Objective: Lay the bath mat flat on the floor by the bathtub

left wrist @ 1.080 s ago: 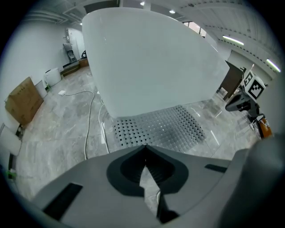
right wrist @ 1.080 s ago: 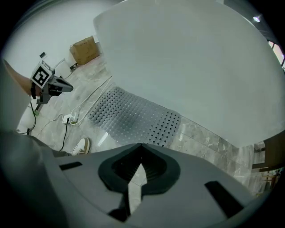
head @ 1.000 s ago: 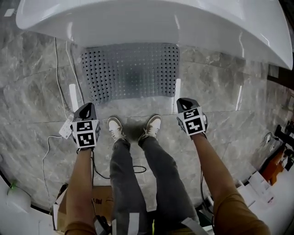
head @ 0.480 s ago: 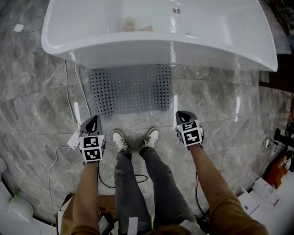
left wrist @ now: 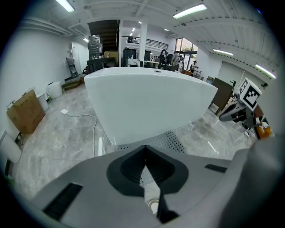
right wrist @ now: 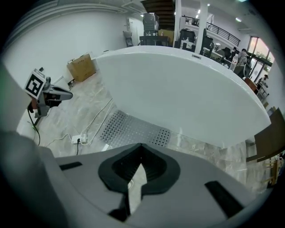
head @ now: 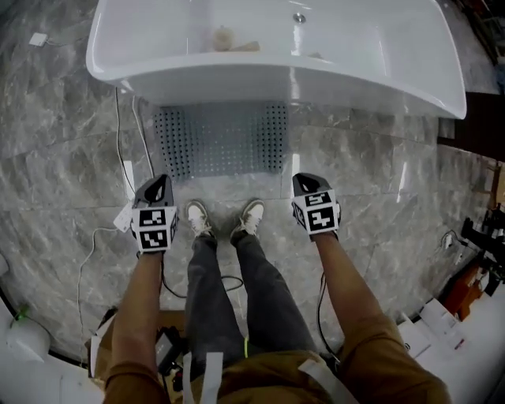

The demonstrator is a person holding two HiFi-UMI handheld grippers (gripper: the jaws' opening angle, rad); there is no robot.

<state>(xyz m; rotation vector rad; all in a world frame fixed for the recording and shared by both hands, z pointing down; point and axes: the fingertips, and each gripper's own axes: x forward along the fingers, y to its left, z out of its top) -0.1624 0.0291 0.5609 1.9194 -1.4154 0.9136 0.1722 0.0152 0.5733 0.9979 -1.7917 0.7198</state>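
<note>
The white bathtub (head: 268, 75) is nearly empty: a small beige object (head: 225, 35) rests against its far inner wall (too small to name) and the drain (head: 299, 17) shows near the far rim. A cardboard box (left wrist: 24, 116) stands by the wall in the left gripper view; its contents cannot be seen.

Compared with a second ago, the head view sits higher and takes in the whole inside of the tub, which was mostly cut off then. Both grippers have risen with it, and the mat looks smaller. The mat itself has not shifted.

The bath mat (head: 223, 140) is grey and slightly see-through, with rows of round holes that are darkest along its left and right bands. It lies flat on the grey marble floor (head: 63, 158), its far edge right against the foot of the tub's near side and its near edge just ahead of the person's shoes (head: 197, 217).

The left gripper (head: 160, 185) and right gripper (head: 304, 182) hang above the floor off the mat's near corners, clear of it. Both have their jaws pressed together, nothing between them. A white power strip (head: 124, 217) lies on the floor beside the left gripper.
</note>
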